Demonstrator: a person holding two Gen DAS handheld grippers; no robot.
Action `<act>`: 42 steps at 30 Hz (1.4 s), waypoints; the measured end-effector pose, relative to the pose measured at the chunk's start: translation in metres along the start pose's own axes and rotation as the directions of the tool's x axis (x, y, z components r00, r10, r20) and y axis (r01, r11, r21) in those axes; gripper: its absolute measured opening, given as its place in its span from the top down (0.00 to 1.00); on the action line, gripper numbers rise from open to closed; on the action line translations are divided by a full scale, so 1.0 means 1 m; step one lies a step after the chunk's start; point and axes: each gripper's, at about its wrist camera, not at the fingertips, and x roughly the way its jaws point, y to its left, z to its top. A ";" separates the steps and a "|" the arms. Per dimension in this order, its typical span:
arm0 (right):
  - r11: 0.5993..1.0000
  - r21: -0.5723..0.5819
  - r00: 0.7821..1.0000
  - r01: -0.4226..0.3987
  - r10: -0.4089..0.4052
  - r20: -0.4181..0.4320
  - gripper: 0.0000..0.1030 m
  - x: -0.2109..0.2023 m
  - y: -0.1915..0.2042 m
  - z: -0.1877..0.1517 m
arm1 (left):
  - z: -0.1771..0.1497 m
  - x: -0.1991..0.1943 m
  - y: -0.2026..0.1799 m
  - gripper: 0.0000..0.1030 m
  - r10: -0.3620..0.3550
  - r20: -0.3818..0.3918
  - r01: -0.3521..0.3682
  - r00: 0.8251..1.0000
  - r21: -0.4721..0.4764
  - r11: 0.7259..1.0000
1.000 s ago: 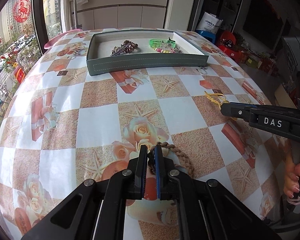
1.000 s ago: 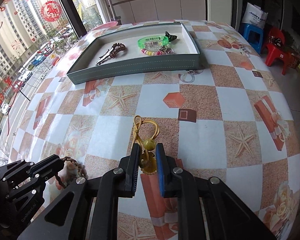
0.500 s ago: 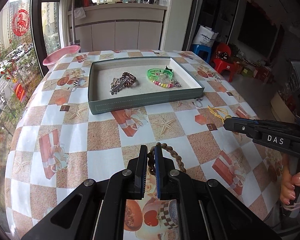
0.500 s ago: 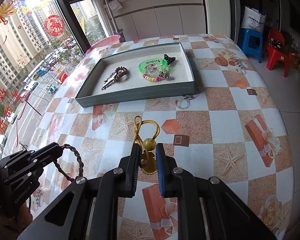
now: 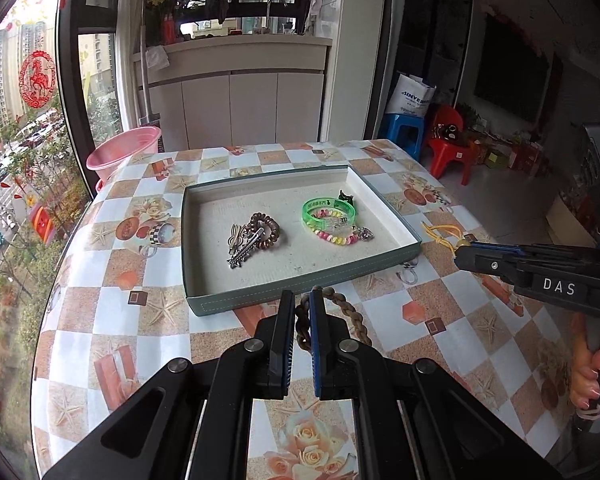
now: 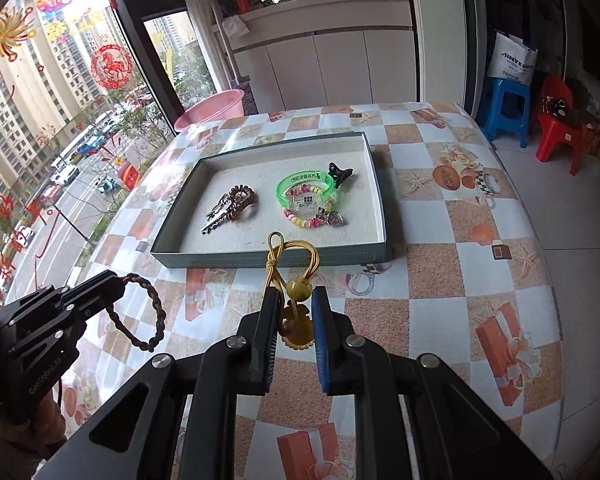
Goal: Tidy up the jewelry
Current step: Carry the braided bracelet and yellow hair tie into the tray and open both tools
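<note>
My left gripper (image 5: 301, 307) is shut on a brown braided bracelet (image 5: 350, 317), held above the table just in front of the grey-green tray (image 5: 296, 291); it also shows in the right wrist view (image 6: 140, 312). My right gripper (image 6: 294, 304) is shut on a yellow cord charm with a bead (image 6: 296, 289), lifted near the tray's (image 6: 268, 259) front wall. In the tray lie a brown coil hair tie with a metal clip (image 5: 256, 232), a green bangle (image 5: 328, 213), a pink-yellow bead bracelet (image 5: 342, 238) and a black clip (image 5: 346, 199).
The table has a checked floral cloth (image 5: 120, 312). A pink basin (image 5: 124, 152) stands beyond its far left corner by the window. A blue stool (image 6: 504, 110) and a red chair (image 6: 560, 128) stand on the floor at right.
Both grippers have risen from the tabletop and moved toward the tray, each carrying its piece. The braided bracelet and the yellow charm now hang clear of the cloth.
</note>
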 end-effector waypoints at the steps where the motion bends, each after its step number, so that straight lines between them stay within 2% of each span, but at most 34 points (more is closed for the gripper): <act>1: 1.000 -0.002 1.000 -0.002 0.002 0.002 0.83 0.001 0.000 0.006 | 0.006 0.002 0.002 0.80 0.006 0.009 -0.006 1.000 -0.003 1.000; 9: 0.999 0.028 0.999 -0.030 0.030 -0.011 0.83 0.025 -0.006 0.053 | 0.048 0.027 0.023 0.80 0.038 0.037 -0.037 0.999 -0.037 0.999; 16: 1.000 0.012 0.999 -0.013 0.014 -0.051 0.83 0.058 -0.006 0.076 | 0.060 0.067 0.033 0.80 0.061 -0.014 -0.061 0.998 -0.035 0.998; 22: 1.000 0.012 0.994 -0.004 0.005 -0.111 0.83 0.091 -0.013 0.075 | 0.055 0.102 0.040 0.80 0.034 -0.082 -0.040 0.996 -0.070 0.997; 29: 1.000 0.027 0.984 0.012 -0.008 -0.176 0.83 0.129 -0.025 0.070 | 0.049 0.136 0.041 0.80 0.067 -0.135 -0.078 0.989 -0.073 0.994; 36: 0.999 0.034 0.988 0.032 -0.026 -0.153 0.83 0.143 -0.027 0.068 | 0.045 0.155 0.045 0.81 0.099 -0.156 -0.112 0.983 -0.080 0.990; 42: 0.998 0.041 0.985 0.040 -0.033 -0.168 0.83 0.155 -0.030 0.063 | 0.040 0.164 0.044 0.81 0.108 -0.167 -0.121 0.980 -0.066 0.990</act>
